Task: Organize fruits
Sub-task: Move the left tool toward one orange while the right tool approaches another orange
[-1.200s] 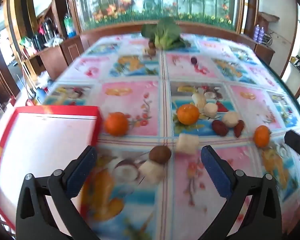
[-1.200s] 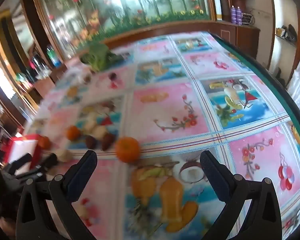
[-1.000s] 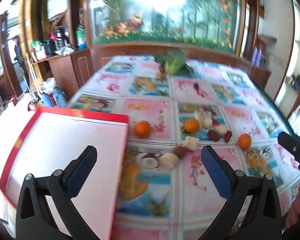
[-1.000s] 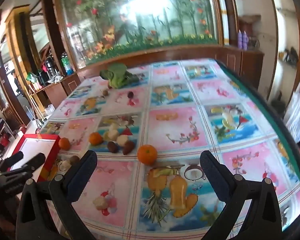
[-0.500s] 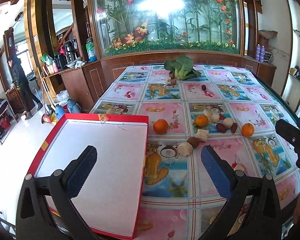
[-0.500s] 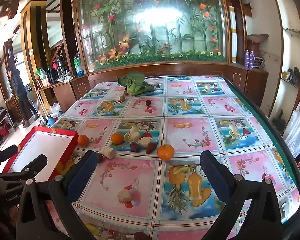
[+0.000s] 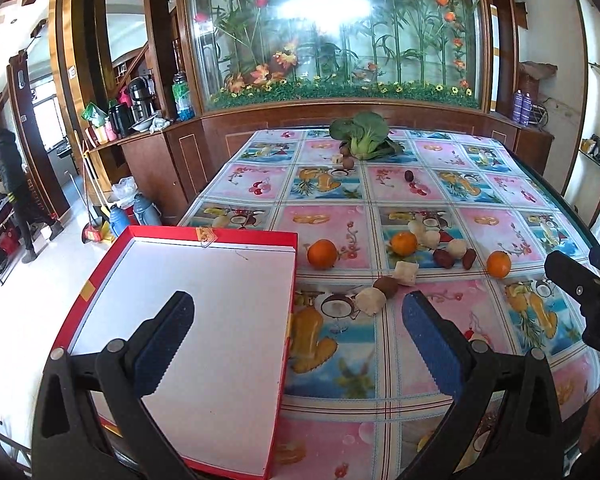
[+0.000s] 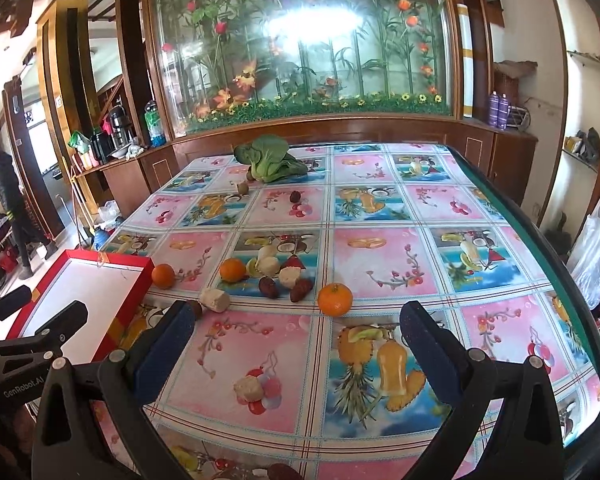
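Hovering wide-jawed, both claws hold nothing.

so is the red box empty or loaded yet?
Empty. The red box shows only its bare white floor in both views; the oranges and other fruit sit outside it on the table.
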